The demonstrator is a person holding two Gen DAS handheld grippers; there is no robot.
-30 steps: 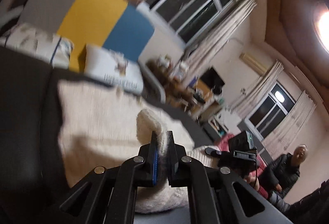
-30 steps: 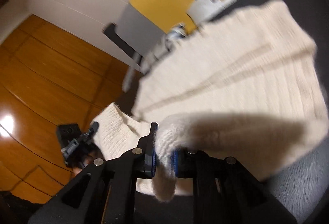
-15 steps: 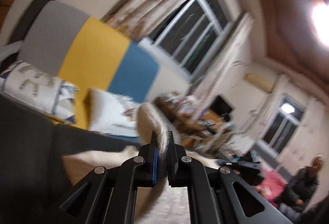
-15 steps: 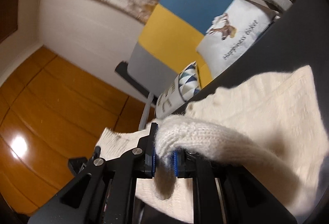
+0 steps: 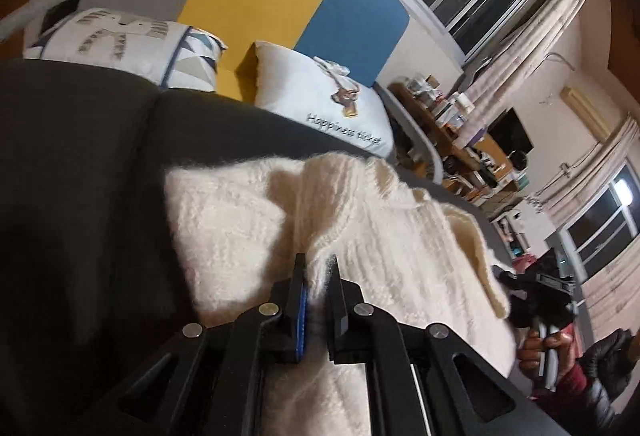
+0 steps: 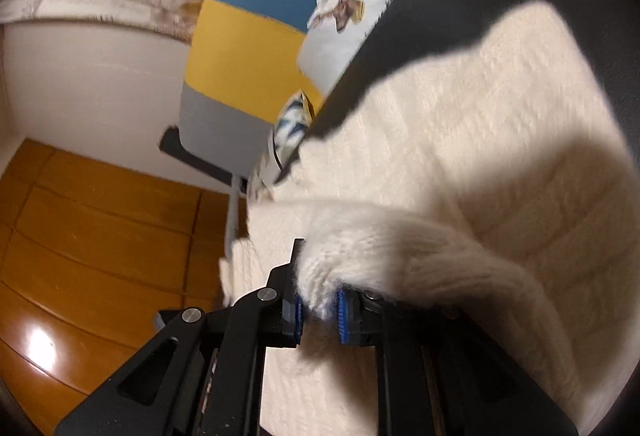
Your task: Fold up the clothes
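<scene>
1. Nearest: left gripper (image 5: 318, 292) and right gripper (image 6: 320, 306), each clamped on a fold of the cream sweater (image 5: 376, 236).
2. Sweater lies on a dark sofa (image 5: 80, 156).
3. Risk, judged: loose knit may slip out, skewing the fold.
4. Farther: pillow (image 5: 332, 108); only the right view shows the wooden floor (image 6: 88, 236).

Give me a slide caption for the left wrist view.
Left gripper pinches a cream knit sweater over the dark sofa.
</scene>
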